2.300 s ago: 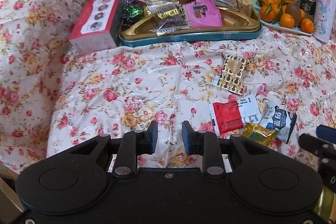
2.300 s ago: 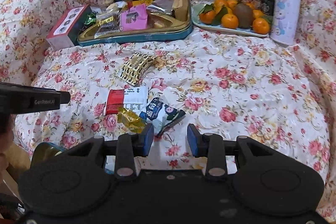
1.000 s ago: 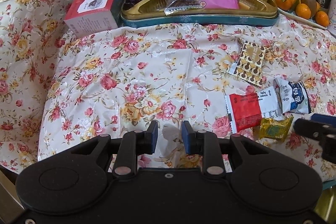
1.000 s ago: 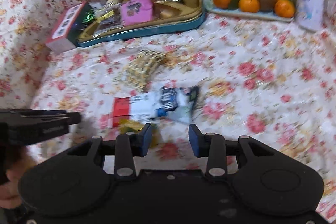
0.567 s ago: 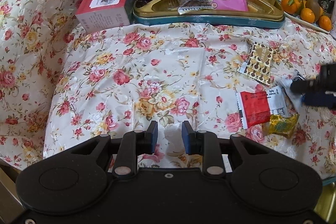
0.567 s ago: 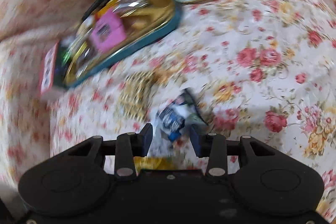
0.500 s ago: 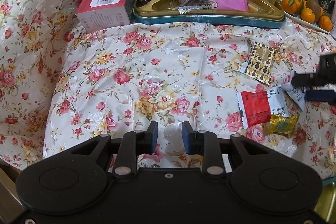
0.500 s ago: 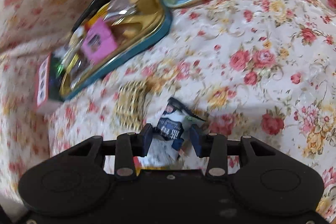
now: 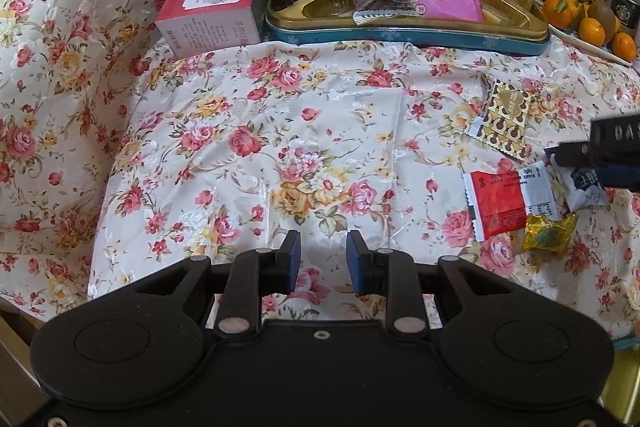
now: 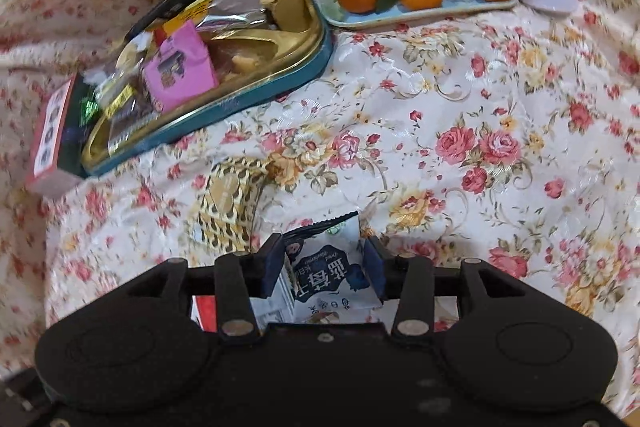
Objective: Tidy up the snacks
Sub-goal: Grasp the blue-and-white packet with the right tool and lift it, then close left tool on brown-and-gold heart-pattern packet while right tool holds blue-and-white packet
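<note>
Open floral cloth [image 9: 280, 131] spreads beneath the left gripper [image 9: 320, 261], slightly parted and empty. The right gripper [image 10: 324, 269], jaws opening, straddles a blue-and-white packet [image 10: 332, 267]; the tin tray [image 9: 400, 33] brims with snacks.

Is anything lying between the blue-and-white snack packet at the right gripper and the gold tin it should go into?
Only the gold patterned sachet lies on the cloth, left of the direct line from the blue-and-white packet to the gold tin. Lifted over, nothing visible blocks it.

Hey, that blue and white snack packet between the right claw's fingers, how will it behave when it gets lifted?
The blue and white packet looks like thin crinkled film, so probably floppy and light. Its glossy surface may slip. The right claw, jaws opening, straddles it without pressing.
</note>
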The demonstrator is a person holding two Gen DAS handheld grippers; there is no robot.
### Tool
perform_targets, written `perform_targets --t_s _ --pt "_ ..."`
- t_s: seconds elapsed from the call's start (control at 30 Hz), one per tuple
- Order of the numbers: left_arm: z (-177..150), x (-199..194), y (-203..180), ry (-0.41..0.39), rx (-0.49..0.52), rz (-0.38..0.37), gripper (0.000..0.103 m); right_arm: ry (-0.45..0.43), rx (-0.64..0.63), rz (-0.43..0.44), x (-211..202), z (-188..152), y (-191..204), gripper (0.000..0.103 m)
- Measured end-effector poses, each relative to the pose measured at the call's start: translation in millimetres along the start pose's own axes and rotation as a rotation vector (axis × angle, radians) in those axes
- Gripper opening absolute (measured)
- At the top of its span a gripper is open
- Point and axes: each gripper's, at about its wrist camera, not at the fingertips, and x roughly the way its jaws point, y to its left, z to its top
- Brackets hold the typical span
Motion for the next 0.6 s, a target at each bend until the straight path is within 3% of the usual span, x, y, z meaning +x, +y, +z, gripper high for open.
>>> perform_targets --t_s 0.3,0.6 --pt "1 -3 -9 -0.008 0.019 0.004 0.036 -0.034 -0.231 -0.054 0 -20 9 0.045" --pt "3 -5 -19 -0.016 0.038 0.017 0.036 -0.081 -0.342 -0.073 6 -24 15 0.046"
